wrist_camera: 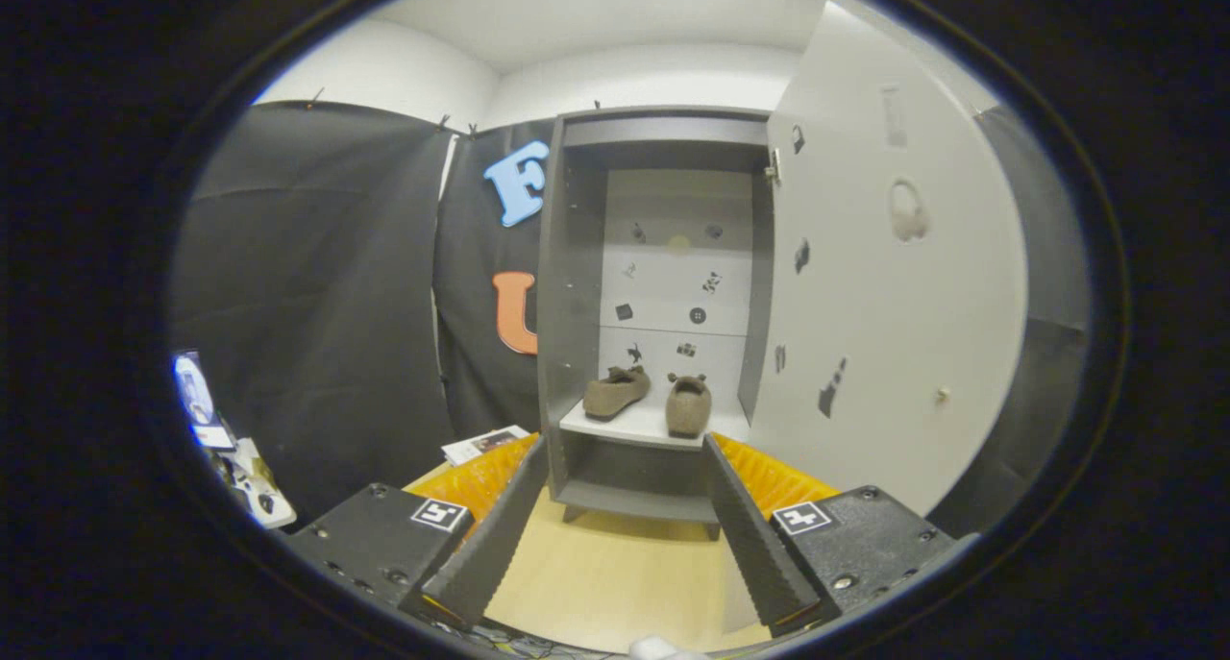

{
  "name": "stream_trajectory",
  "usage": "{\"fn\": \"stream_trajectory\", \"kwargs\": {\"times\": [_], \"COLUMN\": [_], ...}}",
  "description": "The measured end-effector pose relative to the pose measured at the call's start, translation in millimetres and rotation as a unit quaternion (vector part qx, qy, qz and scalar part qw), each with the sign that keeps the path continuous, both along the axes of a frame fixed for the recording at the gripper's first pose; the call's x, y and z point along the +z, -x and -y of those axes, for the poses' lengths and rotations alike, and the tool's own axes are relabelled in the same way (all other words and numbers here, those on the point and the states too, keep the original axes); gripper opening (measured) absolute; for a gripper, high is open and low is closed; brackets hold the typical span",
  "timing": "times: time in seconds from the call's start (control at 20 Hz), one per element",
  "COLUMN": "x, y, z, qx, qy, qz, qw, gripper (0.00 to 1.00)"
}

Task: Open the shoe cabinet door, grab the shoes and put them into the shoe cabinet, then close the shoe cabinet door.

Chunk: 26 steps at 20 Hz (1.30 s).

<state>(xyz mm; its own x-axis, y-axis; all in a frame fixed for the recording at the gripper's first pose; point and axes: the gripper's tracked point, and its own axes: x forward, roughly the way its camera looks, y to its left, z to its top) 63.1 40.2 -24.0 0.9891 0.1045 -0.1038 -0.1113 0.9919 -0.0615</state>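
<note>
The grey shoe cabinet [569, 285] stands ahead on the wooden floor, beyond my fingers. Its white door [894, 285] is swung wide open to the right, with a small knob [943, 394] near its outer edge. Two brown slippers rest on the white shelf [634, 427] inside: the left slipper [616, 393] lies angled, the right slipper [688, 404] shows its heel. My gripper [625, 449] is open, fingers spread wide with nothing between them, their tips level with the shelf's front edge in the picture but set back from the cabinet.
Black cloth walls close in the left and the far right. A leaflet [485, 443] lies on the floor left of the cabinet. A small stand with a screen and bits [216, 429] sits low at the far left. Bare wooden floor [615, 574] lies before the cabinet.
</note>
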Motion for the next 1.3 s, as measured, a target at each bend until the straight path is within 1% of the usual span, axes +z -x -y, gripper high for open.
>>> {"fn": "stream_trajectory", "kwargs": {"times": [0.1,0.2,0.35,0.55,0.75,0.85,1.0,1.1,1.3], "x": [0,-2,5,11,16,10,6,3,-1], "y": [33,57,70,76,62,49,20,-1,-20], "z": [28,64,110,182,235,251,268,270,250], "qx": [-0.011,-0.036,-0.065,-0.091,-0.102,-0.097,-0.081,-0.062,-0.007], "qy": [0.000,-0.003,-0.023,-0.028,-0.034,-0.035,-0.039,-0.040,-0.033], "qz": [0.002,0.002,0.003,0.009,0.015,0.011,-0.003,-0.011,-0.013], "qw": [1.000,0.999,0.998,0.995,0.994,0.995,0.996,0.997,0.999], "gripper": [1.00,1.00,1.00,1.00,1.00,1.00,1.00,1.00,1.00]}}
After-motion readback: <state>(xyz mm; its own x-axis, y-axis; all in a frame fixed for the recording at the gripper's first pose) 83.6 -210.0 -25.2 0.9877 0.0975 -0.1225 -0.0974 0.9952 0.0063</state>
